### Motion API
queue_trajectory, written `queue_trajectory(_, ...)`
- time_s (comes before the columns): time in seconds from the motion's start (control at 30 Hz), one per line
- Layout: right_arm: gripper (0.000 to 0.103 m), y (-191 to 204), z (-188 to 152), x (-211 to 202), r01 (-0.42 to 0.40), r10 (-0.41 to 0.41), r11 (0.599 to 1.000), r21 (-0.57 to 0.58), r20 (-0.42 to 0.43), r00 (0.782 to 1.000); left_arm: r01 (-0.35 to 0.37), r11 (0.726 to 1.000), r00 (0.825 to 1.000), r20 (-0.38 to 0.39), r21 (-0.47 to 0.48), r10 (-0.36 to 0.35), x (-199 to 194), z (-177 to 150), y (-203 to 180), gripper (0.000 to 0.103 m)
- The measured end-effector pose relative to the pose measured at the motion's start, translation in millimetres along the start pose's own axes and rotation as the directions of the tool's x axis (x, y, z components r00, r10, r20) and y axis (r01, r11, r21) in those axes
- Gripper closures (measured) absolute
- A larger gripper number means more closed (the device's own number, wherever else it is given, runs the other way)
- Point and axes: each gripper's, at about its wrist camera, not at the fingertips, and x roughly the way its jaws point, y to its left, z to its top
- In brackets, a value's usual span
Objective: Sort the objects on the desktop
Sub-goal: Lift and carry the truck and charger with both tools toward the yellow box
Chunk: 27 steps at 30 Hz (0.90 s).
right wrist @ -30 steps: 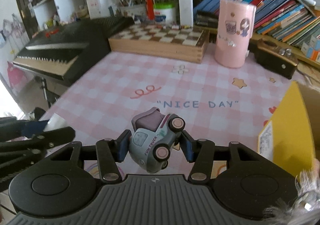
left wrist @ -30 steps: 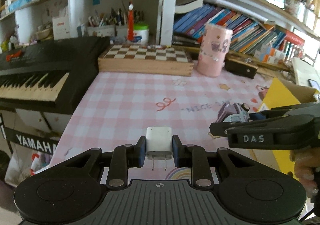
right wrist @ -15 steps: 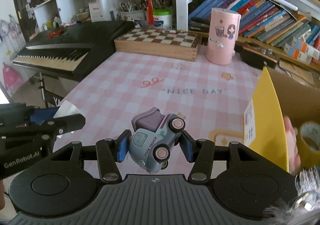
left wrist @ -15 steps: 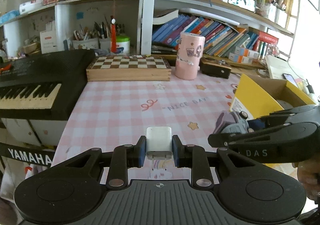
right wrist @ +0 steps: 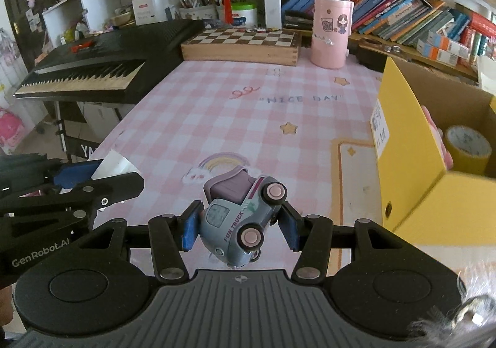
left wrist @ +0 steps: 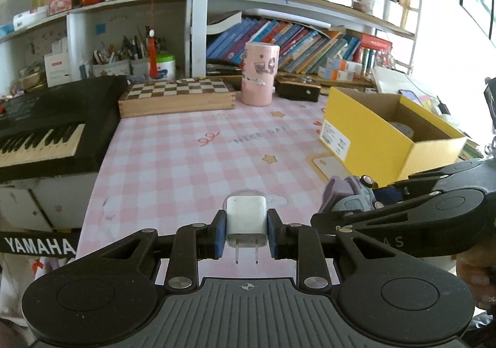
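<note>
The right tool (right wrist: 238, 225) pinches a small grey-blue toy truck (right wrist: 240, 224) between its blue pads, the truck tipped on its side with pink wheels facing the camera. The left tool (left wrist: 246, 235) is pressed together on a white plug-in charger (left wrist: 246, 221), prongs pointing back toward the camera. Both are carried in the air above the table (right wrist: 217, 118).

The relation that matters: an open yellow cardboard box (right wrist: 403, 143) stands on the table at about two o'clock from the right tool, just beside it, with its near corner close to the truck. From the left tool the same box (left wrist: 372, 137) lies at about one o'clock, farther off, with the right tool (left wrist: 387, 218) between them at three o'clock. So the right hand is the nearer one. The box runs lengthwise away from the viewer. Inside it sit a roll of yellow tape (right wrist: 468, 146) and something pink, partly hidden by the wall.

The table is covered in a pink and white checked cloth printed with "NICE DAY", stars and a rainbow. At its far edge, twelve o'clock, stand a wooden chessboard box (right wrist: 241, 46) and a pink cylinder (right wrist: 330, 32). A black Yamaha keyboard (right wrist: 93, 69) sits at ten o'clock. Crowded bookshelves fill the wall behind.
</note>
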Motion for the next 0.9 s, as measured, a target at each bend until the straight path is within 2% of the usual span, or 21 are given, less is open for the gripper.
queue_trajectory(0.23, 0.053, 21.5, -29.2, -23.9, 0.022, -0.023, 0.999, 0.023, 0.003, 1.000, 0.010, 1.000, 1.000, -0.003, 0.011, -0.010, -31.1, -21.2, 1.9, 0.078)
queue_trajectory(0.47, 0.053, 29.8, -61.5, -42.1, 0.043, -0.042, 0.994, 0.099, -0.012, 0.999, 0.037, 0.999, 0.999, -0.029, 0.022, -0.037, -51.5, -40.4, 0.5, 0.078)
queue_trajectory(0.9, 0.053, 16.5, -100.2, -75.3, 0.129, -0.123, 0.963, 0.235, -0.043, 0.992, 0.144, 0.987, 0.988, -0.065, 0.075, -0.139, -56.3, -50.6, -23.2, 0.078)
